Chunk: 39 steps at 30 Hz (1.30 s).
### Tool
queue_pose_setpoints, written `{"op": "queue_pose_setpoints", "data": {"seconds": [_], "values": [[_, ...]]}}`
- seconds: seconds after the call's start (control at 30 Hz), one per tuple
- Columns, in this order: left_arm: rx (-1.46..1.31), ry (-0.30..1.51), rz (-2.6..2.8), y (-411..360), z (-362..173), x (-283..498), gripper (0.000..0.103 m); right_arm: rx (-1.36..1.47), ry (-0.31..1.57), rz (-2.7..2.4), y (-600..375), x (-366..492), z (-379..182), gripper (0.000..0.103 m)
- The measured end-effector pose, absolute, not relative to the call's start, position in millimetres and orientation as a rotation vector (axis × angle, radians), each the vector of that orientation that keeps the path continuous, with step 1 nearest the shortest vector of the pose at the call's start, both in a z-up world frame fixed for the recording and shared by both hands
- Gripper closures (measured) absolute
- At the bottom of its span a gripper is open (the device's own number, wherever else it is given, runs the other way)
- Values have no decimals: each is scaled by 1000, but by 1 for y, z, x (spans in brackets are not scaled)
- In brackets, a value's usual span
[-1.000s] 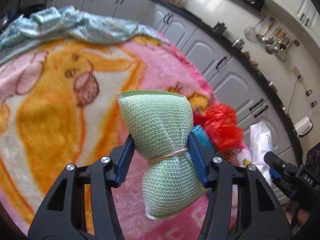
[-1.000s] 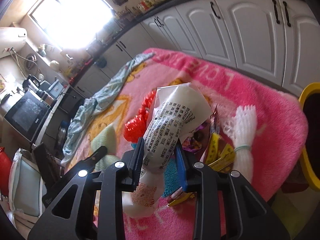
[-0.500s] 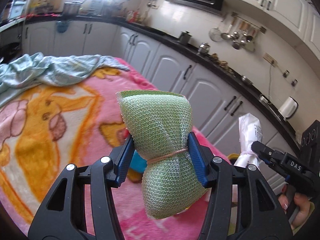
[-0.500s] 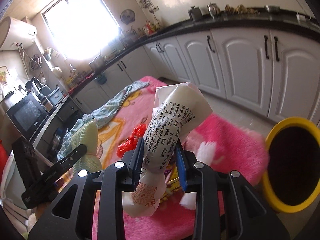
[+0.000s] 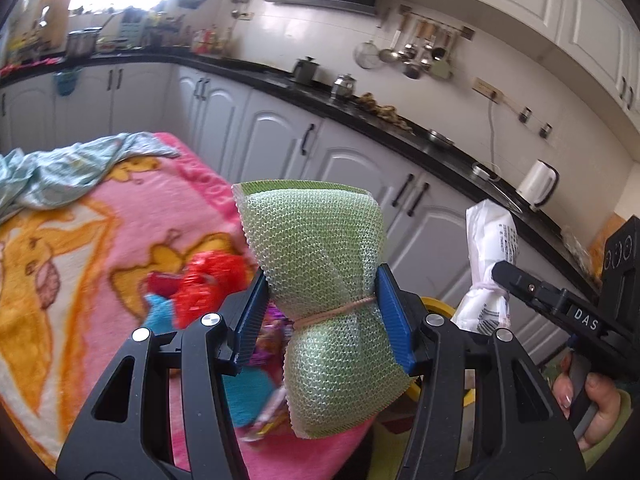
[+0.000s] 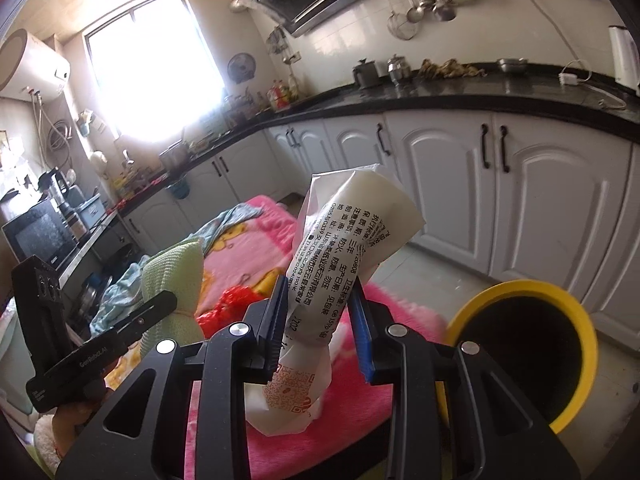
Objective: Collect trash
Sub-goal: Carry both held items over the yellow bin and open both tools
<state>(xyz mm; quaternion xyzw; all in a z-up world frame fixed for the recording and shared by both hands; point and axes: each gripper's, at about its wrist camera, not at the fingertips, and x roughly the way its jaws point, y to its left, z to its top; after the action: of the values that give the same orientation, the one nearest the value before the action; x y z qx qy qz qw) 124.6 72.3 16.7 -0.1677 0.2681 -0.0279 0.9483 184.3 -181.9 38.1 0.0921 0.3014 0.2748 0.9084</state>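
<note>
My left gripper [image 5: 320,312] is shut on a green mesh bundle [image 5: 316,240] tied with a rubber band, held above the pink blanket's edge. My right gripper [image 6: 320,316] is shut on a white printed plastic wrapper [image 6: 344,248], held up in the air. Each shows in the other view: the wrapper [image 5: 490,240] at the right, the green bundle [image 6: 174,280] at the left. A yellow-rimmed bin [image 6: 520,304] stands on the floor to the lower right of the right gripper; its rim [image 5: 436,304] peeks out behind the left gripper.
A red mesh scrap [image 5: 208,280], blue cloth [image 5: 160,312] and bright wrappers [image 5: 272,320] lie on the pink cartoon blanket [image 5: 100,232]. A pale blue cloth [image 5: 60,168] lies at its far end. White cabinets [image 6: 540,184] and a black counter ring the room.
Both grippers have risen and tilted up from the blanket, still holding their items. The yellow bin has come fully into the right wrist view and sits closer.
</note>
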Motion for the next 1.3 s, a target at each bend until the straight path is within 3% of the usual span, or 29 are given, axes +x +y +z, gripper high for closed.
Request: {"op": "queue_pose_setpoints", "data": {"seconds": [0.57,1.17,1.3], "values": [[-240,569,-232,-40,20,174,57,163,551,370,-283,192,39,74],[-195,641,-331,-127,-19,240,56,90,564,202,-341,219,-14,74],[-192,661,-342,-136,-32,252,54,124,592,178,-350,230,-30,70]]}}
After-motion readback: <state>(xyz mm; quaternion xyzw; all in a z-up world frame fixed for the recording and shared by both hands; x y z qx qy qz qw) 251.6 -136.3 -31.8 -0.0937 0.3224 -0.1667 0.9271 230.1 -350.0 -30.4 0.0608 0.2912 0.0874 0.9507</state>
